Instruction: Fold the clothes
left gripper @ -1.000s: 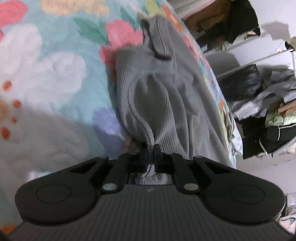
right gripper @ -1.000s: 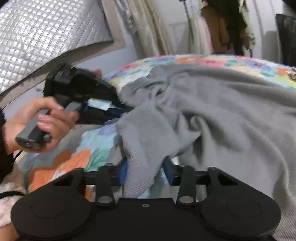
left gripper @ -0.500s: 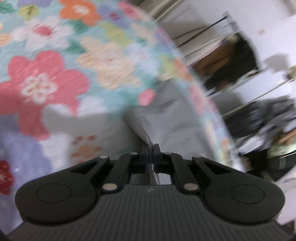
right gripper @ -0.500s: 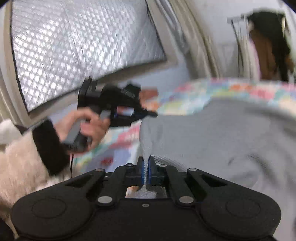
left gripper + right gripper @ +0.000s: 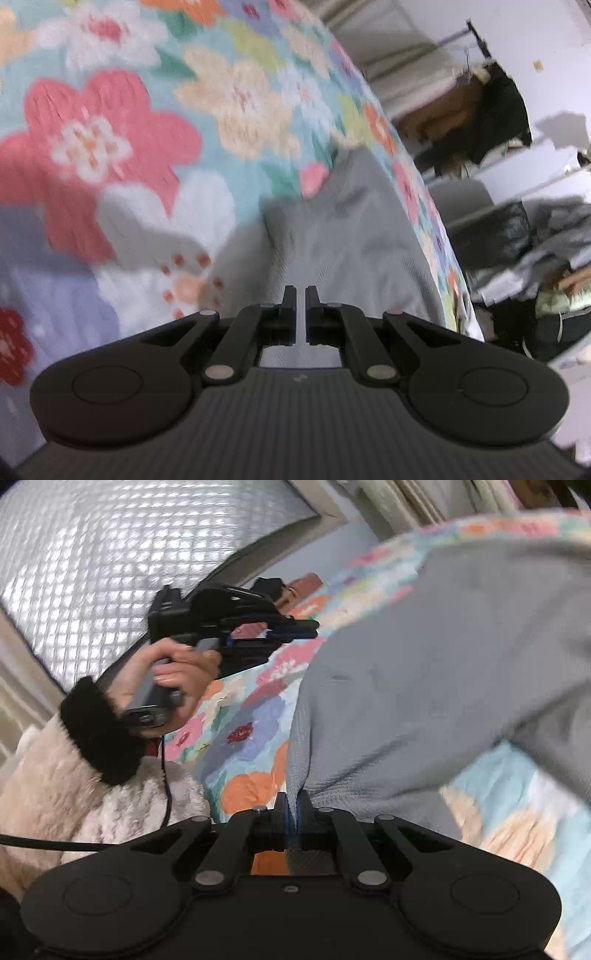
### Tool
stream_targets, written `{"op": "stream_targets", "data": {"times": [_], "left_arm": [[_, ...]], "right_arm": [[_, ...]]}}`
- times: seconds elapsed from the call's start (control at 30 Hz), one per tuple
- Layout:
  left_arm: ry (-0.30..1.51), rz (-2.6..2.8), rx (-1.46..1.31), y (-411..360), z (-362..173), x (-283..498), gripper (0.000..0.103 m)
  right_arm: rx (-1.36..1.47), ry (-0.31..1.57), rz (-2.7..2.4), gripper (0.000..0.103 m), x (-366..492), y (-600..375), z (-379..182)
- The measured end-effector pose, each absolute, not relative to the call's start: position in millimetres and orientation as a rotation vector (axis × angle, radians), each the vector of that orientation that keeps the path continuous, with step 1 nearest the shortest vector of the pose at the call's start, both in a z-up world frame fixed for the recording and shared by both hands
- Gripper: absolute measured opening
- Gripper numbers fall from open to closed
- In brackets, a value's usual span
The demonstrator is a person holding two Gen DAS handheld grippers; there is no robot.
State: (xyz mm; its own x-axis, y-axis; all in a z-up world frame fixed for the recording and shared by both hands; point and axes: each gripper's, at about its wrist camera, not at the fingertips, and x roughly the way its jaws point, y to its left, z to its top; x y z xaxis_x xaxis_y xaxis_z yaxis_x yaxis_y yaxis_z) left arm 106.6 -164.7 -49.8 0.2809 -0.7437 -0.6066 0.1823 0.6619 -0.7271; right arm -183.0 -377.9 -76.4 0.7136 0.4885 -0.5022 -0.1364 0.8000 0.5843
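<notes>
A grey knit garment (image 5: 443,672) lies spread on the flowered bedspread (image 5: 129,122). My right gripper (image 5: 292,805) is shut on the garment's near edge and holds it. My left gripper (image 5: 300,295) hovers over the garment (image 5: 351,236) with its jaws a small gap apart and nothing between them. The left gripper also shows in the right wrist view (image 5: 295,626), held in a hand above the bedspread beside the garment's left edge.
A quilted silver panel (image 5: 122,554) stands behind the bed. Shelves with piled clothes (image 5: 546,251) and hanging dark garments (image 5: 480,110) stand past the bed's right edge. A fuzzy cream sleeve (image 5: 74,797) and a black cable (image 5: 74,845) are at lower left.
My left gripper has let go of the garment and its jaws have parted slightly. My right gripper closed on the garment's edge and pulled it toward me; the garment now lies flatter.
</notes>
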Motion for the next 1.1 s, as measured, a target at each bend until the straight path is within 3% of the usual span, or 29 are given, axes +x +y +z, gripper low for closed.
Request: {"op": "stream_targets", "data": {"times": [0.2,0.27,0.33,0.5,0.6,0.67,0.73,0.77,0.9,1.1], "left_arm": [[1.135,-0.676,-0.366,-197,-44,88,0.006],[1.153,-0.674,-0.299,-205,-47,83,0.011],[1.188,-0.657,-0.209,-213,-51,78,0.030],[1.227,-0.617,-0.128,-216,-57,66,0.031],[1.227,-0.612,-0.174,-205,-54,59,0.039],[1.246,-0.612,-0.220,-197,-56,56,0.041],[1.286,-0.614,-0.267,-193,-62,54,0.041],[1.303,-0.617,-0.280,-193,-65,53,0.041],[1.254,-0.655,-0.222,-204,-57,46,0.041],[1.189,-0.741,-0.128,-224,-44,26,0.041]], "right_arm": [[0.529,0.702,0.360,0.006,-184,-375,-79],[0.506,0.694,0.367,0.006,-183,-370,-77],[0.499,0.691,0.375,0.007,-183,-367,-76],[0.565,0.698,0.414,0.011,-187,-367,-72],[0.550,0.693,0.441,0.013,-193,-370,-59],[0.485,0.682,0.407,0.018,-200,-375,-47],[0.418,0.678,0.350,0.052,-205,-380,-38],[0.385,0.680,0.309,0.055,-206,-382,-36],[0.345,0.750,0.139,0.057,-203,-402,-48],[0.600,0.731,0.091,0.058,-183,-428,-94]]}}
